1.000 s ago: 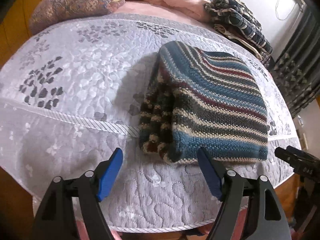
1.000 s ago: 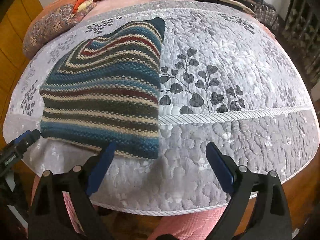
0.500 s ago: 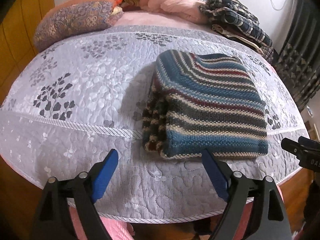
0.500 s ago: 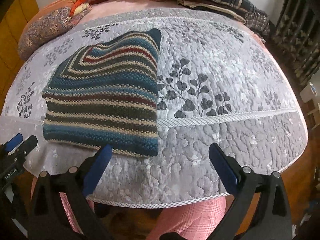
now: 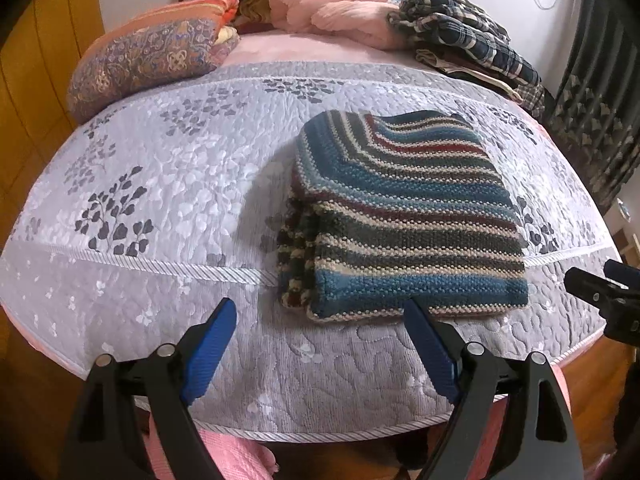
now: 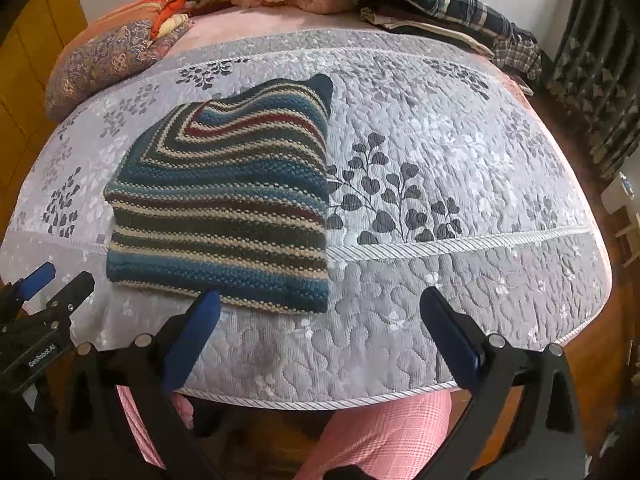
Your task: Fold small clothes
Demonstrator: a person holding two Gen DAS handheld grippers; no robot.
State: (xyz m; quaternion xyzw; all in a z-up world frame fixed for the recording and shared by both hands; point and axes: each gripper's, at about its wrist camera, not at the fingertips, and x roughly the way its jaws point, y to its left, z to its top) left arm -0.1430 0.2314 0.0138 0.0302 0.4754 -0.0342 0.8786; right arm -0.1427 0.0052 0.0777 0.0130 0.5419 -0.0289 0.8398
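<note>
Sweater [image 5: 404,216] lay folded into a thick rectangle on the quilt [image 5: 160,184], near the bed's front edge, its near hem just past the braided seam. Layers stacked unevenly along its left side, sleeve folds showing. Left gripper [image 5: 320,344] hung off the front edge, spread wide, holding nothing; right finger tip overlapped the sweater's near hem in view, contact uncertain. Right gripper [image 6: 320,320] likewise spread and empty, just off the sweater's near right corner. Fold looked complete or nearly so. Risks, as judged: bulky knit could spring open if nudged; a finger snagging the loose left-side layers would drag the stack askew; pinching only the top layer would peel the fold apart. Pillow [image 5: 148,56] and plaid clothes [image 5: 460,36] sat at the far edge, well apart.
</note>
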